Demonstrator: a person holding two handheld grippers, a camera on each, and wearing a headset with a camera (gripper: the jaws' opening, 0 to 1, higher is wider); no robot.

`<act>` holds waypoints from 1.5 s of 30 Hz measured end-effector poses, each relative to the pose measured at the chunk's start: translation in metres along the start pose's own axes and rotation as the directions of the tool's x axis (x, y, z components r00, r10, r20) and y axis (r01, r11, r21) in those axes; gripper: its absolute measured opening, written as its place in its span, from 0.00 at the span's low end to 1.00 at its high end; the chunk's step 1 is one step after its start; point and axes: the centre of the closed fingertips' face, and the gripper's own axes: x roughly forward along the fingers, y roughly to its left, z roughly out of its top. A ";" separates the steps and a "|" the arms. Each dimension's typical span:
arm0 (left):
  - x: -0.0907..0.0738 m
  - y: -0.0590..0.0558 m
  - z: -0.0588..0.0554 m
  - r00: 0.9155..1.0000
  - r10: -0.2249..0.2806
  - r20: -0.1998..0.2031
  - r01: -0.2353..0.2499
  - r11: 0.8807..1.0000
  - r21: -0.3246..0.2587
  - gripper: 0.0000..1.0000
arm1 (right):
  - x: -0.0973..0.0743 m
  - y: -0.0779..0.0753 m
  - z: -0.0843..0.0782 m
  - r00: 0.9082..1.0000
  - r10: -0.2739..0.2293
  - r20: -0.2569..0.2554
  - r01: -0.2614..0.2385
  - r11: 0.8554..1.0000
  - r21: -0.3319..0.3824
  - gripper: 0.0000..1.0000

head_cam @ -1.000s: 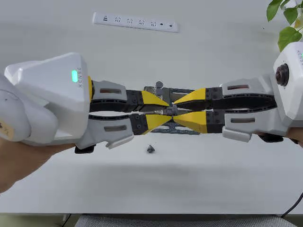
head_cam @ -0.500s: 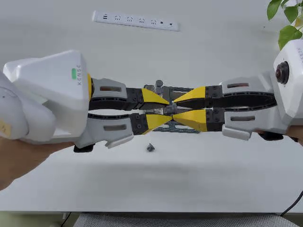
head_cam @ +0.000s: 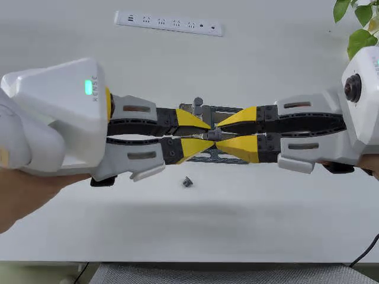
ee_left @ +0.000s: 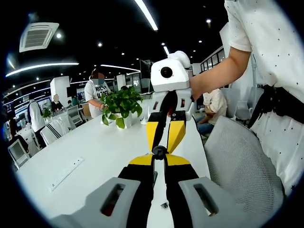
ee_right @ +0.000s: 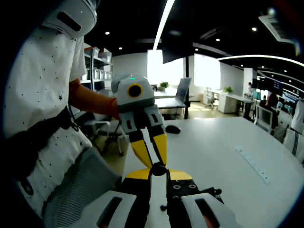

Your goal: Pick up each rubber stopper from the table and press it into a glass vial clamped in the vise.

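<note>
Over the middle of the table my two grippers meet tip to tip. A small grey rubber stopper (head_cam: 212,136) sits between all the yellow tips. My left gripper (head_cam: 207,135) comes in from the left and my right gripper (head_cam: 218,135) from the right, each with its jaws shut on that stopper. The left gripper view has the stopper (ee_left: 159,152) at the end of my own jaws, with the right gripper (ee_left: 164,142) pointing down at it. Behind the tips stands the vise (head_cam: 228,110) with a stoppered vial (head_cam: 198,102). Another stopper (head_cam: 188,182) lies loose on the table.
A white power strip (head_cam: 169,23) lies at the far edge of the table. Green plant leaves (head_cam: 358,26) reach in at the far right. A mesh chair seat (head_cam: 225,273) shows below the table's near edge.
The left gripper's jaws have closed in on the stopper between the tips. Both grippers stay in about the same place; the view has shifted a little.
</note>
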 end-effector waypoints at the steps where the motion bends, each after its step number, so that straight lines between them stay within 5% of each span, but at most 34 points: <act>1: 0.000 0.000 0.000 1.000 0.001 0.002 -0.001 1.000 -0.001 0.04 | 0.000 0.000 0.000 1.000 -0.001 0.000 0.001 1.000 0.001 0.07; 23: -0.006 0.001 0.013 0.997 -0.024 0.079 0.031 0.995 -0.090 0.04 | -0.006 0.004 0.012 1.000 0.025 0.017 -0.024 0.999 -0.040 0.10; 45: -0.016 -0.005 0.032 0.979 -0.075 0.189 0.111 0.975 -0.191 0.04 | -0.013 0.012 0.032 0.994 0.071 0.087 -0.069 0.997 -0.028 0.08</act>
